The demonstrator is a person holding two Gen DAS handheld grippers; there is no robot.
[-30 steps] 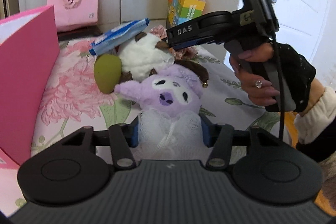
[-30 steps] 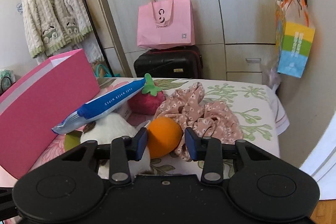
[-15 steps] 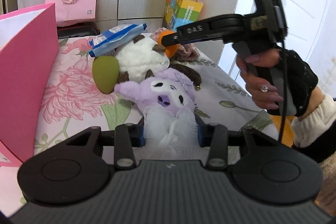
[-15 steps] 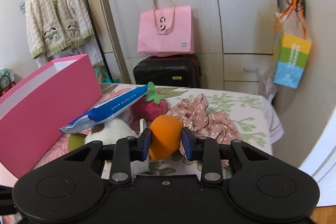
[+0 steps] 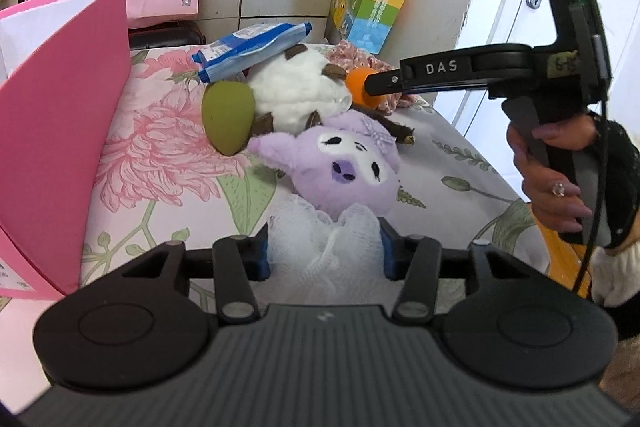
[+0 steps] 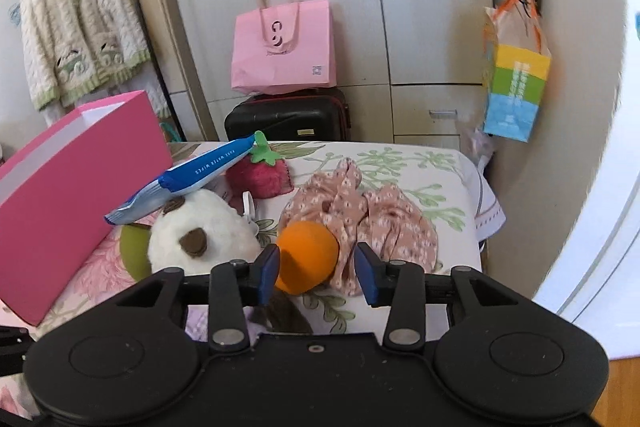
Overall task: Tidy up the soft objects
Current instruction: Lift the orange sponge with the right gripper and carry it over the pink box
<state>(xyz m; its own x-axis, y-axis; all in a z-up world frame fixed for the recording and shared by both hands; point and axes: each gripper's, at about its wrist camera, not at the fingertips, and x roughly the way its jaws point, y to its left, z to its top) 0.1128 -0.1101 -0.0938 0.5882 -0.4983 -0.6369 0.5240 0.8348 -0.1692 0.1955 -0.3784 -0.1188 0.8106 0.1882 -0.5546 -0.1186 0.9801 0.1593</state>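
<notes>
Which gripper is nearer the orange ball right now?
Right. The right gripper has the orange ball between its opening jaws; the left gripper is back at the white mesh puff.

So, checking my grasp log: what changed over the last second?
The right gripper squeezed the round orange soft ball and raised it slightly; its jaws are now opening, ball still between them. The left gripper pinched the white mesh bath puff and is opening too. Purple plush toy and pink box stayed put.
</notes>
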